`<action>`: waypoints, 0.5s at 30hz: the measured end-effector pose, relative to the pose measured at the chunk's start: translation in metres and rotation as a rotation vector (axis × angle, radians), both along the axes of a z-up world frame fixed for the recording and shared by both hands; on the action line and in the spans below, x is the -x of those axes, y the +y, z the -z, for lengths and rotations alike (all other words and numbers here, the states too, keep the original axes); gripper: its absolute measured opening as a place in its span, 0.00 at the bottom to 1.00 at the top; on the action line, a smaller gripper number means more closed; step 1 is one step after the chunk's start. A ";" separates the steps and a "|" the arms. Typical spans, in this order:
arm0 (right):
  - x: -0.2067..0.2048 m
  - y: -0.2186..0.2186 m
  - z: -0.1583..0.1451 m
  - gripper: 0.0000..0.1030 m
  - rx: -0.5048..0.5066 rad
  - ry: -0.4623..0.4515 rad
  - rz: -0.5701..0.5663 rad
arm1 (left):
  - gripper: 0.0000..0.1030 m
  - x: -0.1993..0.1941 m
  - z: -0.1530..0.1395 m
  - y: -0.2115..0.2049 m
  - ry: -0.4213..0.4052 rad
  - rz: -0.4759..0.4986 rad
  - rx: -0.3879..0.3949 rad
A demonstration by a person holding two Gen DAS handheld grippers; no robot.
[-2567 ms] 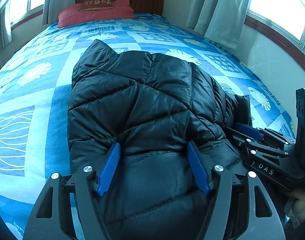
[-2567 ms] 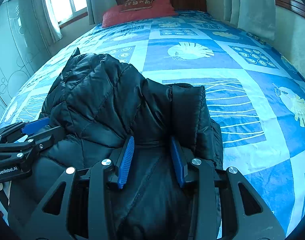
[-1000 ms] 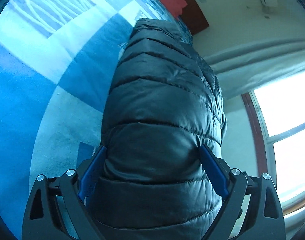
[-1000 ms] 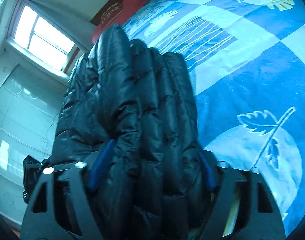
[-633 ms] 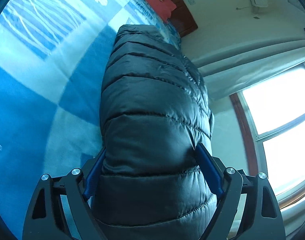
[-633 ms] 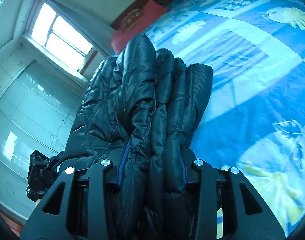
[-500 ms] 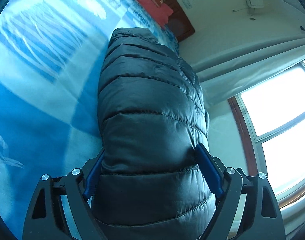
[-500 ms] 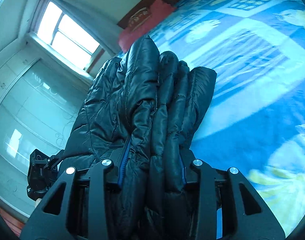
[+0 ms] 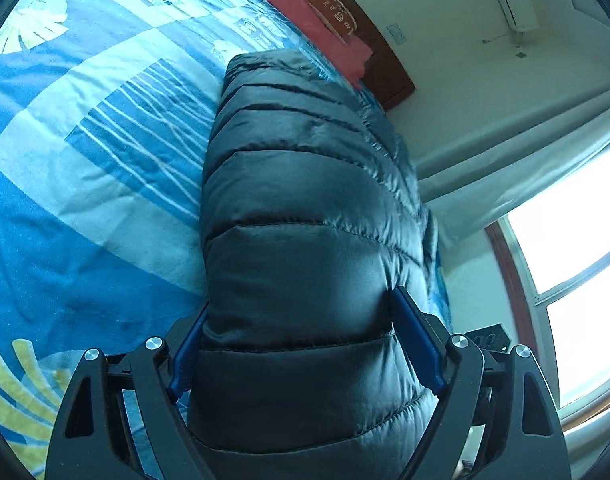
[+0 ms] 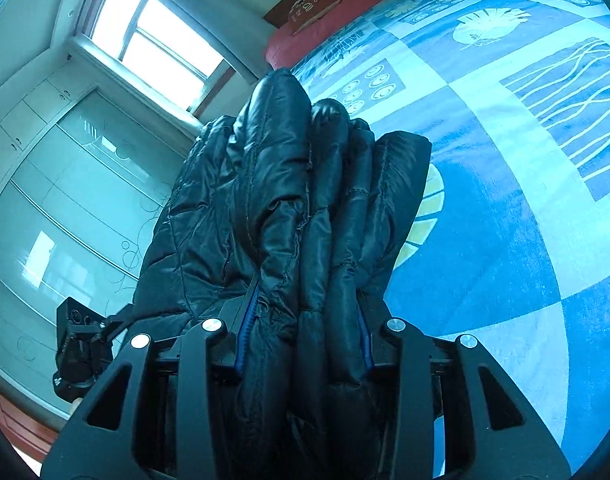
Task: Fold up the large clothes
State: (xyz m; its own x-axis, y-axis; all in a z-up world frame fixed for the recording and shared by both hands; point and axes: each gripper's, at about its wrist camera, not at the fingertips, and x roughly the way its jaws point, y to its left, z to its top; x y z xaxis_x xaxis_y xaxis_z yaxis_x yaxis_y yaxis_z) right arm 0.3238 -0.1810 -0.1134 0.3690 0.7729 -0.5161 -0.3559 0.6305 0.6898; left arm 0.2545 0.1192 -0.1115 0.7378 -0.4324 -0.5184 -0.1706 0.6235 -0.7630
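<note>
A black quilted puffer jacket point(image 9: 305, 248) is folded into a thick bundle and held up above the bed. My left gripper point(image 9: 301, 340) is shut on one end of it, blue pads pressed on both sides. My right gripper point(image 10: 303, 340) is shut on the other end point(image 10: 297, 208), where several puffy layers bunch between the pads. The left gripper point(image 10: 81, 348) also shows at the far left of the right wrist view. The jacket's far edge hangs over the blue patterned bedspread point(image 9: 85, 168).
A red pillow point(image 9: 317, 20) lies at the wooden headboard point(image 9: 385, 72). Curtain and window point(image 9: 565, 220) stand on one side of the bed, a wardrobe with glass doors point(image 10: 65, 200) and another window point(image 10: 157, 48) on the other.
Both grippers have closed on the jacket and lifted it off the bed, tilting sideways. Over the last half second the bundle has moved a little further over the bedspread.
</note>
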 end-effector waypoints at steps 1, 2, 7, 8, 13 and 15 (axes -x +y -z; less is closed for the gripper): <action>0.000 -0.002 0.001 0.41 -0.001 0.006 0.004 | 0.80 0.001 0.001 0.000 -0.003 0.003 -0.004; 0.000 -0.003 0.001 0.45 0.000 0.011 0.008 | 0.80 0.001 0.002 0.002 -0.008 0.006 -0.003; 0.001 -0.013 -0.003 0.69 0.019 0.025 0.014 | 0.80 0.015 0.005 0.018 -0.012 0.014 0.020; 0.000 -0.017 -0.006 0.73 0.014 0.026 0.015 | 0.80 0.020 0.003 0.021 -0.011 0.005 0.008; -0.020 -0.034 -0.016 0.81 -0.058 0.043 0.061 | 0.80 0.032 -0.014 0.043 -0.077 -0.050 -0.055; -0.035 -0.033 -0.014 0.82 -0.089 0.083 0.065 | 0.80 0.020 -0.009 0.052 -0.062 -0.048 -0.025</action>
State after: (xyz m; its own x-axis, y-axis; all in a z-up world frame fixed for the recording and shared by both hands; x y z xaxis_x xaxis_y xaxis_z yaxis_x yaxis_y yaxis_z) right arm 0.3591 -0.2139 -0.0992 0.3789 0.7928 -0.4774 -0.2554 0.5854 0.7694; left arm 0.2342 0.1709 -0.1025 0.7884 -0.3831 -0.4813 -0.1536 0.6351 -0.7570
